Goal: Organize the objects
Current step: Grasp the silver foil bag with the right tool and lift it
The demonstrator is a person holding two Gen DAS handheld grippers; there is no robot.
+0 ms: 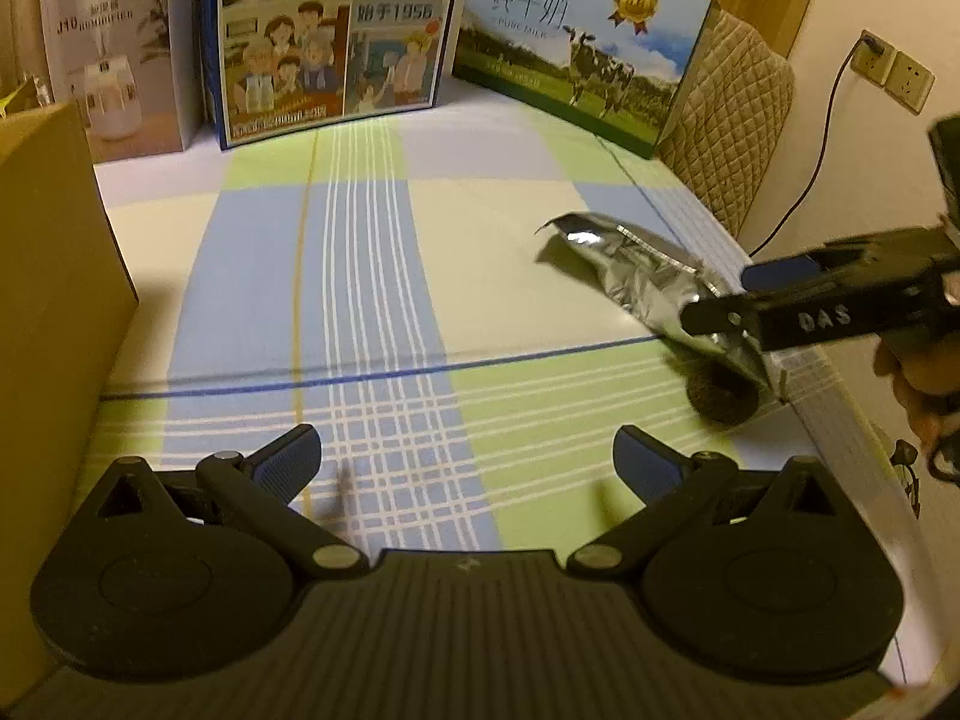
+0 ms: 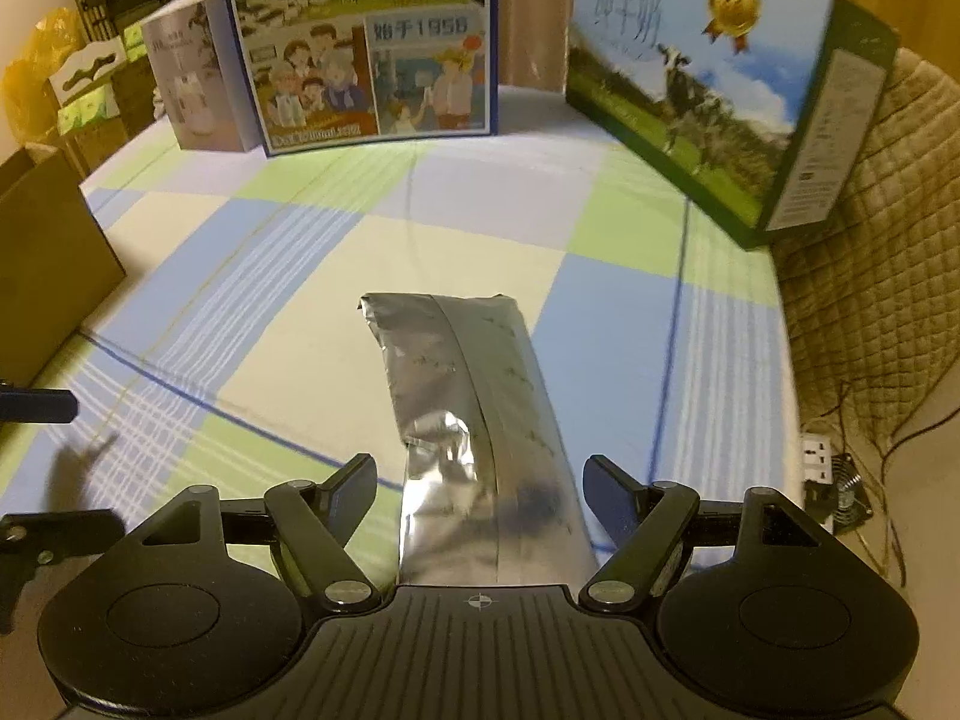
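A long silver foil bag lies on the checked tablecloth near the table's right edge. My right gripper is open and straddles the bag's near end. The bag lies between the fingers, and the pads do not visibly press on it. In the left wrist view the same bag shows crumpled, with the right gripper reaching over it and a dark round patch beneath. My left gripper is open over bare cloth with nothing between its fingers. It shows at the left edge of the right wrist view.
A brown cardboard box stands at the left. Along the back stand a white humidifier box, a cartoon milk carton box and a cow-print milk box. A quilted chair sits to the right, above a power strip.
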